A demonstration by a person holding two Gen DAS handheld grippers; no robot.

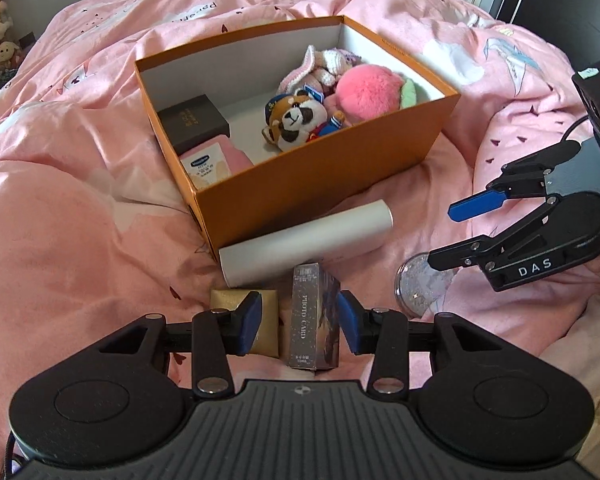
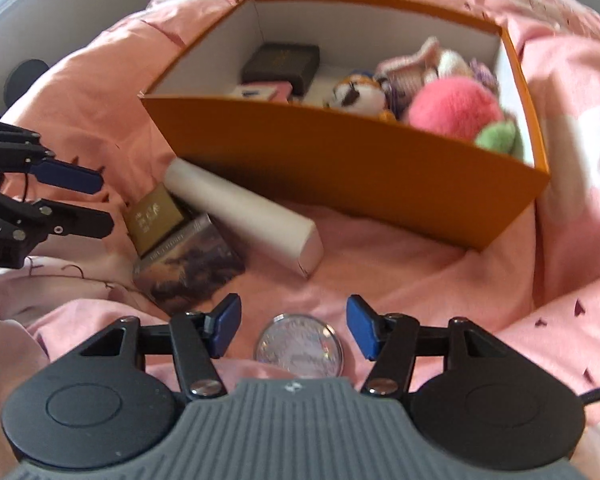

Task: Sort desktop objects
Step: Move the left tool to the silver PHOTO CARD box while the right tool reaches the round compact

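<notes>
Card box (image 1: 314, 316) sits right between your left claw's (image 1: 300, 324) pads, standing on its narrow side with its long axis running away from you along the fingers, so the jaws span its short width; the right pad looks to be against its side, while the left pad stands a little off it and overlaps the small gold box (image 1: 242, 300) lying just beside it. That gap is what your next squeeze turns on: close straight and you take the card box alone, drift left and you may catch the gold one too. Your right claw (image 2: 292, 328) hangs half open over the round glitter disc (image 2: 300, 346), which lies flat on the pink quilt (image 2: 420, 280) midway between the pads, neither pad touching it. Each hand is nearest its own item, and the orange box (image 1: 324, 184), already holding plush toys (image 1: 300, 116) and a dark case (image 1: 194, 122), lies ahead of both. A white tube (image 1: 308, 240) rests against the orange box's near wall, just beyond the card box. From the right wrist you see the card box's pictured face and the gold box propped against it, which the left wrist hides; the left wrist shows your right claw from the side, above the disc, though that disc's edge is blurred and I can't tell whether it is a case or a badge.
</notes>
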